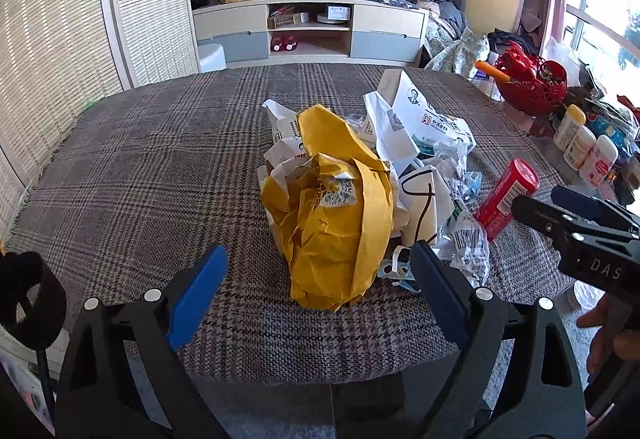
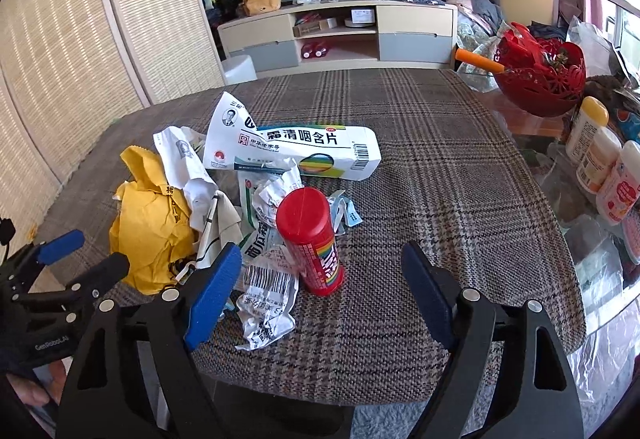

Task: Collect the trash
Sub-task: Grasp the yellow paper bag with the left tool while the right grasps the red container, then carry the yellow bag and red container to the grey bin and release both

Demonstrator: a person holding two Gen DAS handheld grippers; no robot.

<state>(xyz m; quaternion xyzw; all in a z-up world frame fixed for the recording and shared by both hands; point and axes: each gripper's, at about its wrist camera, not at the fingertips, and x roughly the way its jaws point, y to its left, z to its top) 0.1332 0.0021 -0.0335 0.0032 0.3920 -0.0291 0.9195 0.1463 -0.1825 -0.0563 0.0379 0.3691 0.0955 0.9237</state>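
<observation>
A pile of trash lies on the plaid tablecloth (image 1: 140, 175). It holds a crumpled yellow paper bag (image 1: 332, 215) (image 2: 150, 227), a white medicine box (image 2: 296, 151) (image 1: 420, 111), crumpled white wrappers (image 2: 266, 303) and a red canister (image 2: 314, 239) (image 1: 506, 195) lying on its side. My left gripper (image 1: 318, 291) is open just short of the yellow bag, nothing between its blue pads. My right gripper (image 2: 320, 287) is open, with the near end of the red canister in the gap between its fingers, untouched. Each gripper also shows in the other's view, the right one (image 1: 568, 215) and the left one (image 2: 80, 255).
On the right stand a red openwork basket (image 2: 540, 75) with an orange handle, and several white bottles (image 2: 600, 167) on a glass surface. Beyond the table are a TV stand (image 1: 312, 27) with a dark screen and woven panels on the left. A hand (image 1: 604, 327) shows at the right.
</observation>
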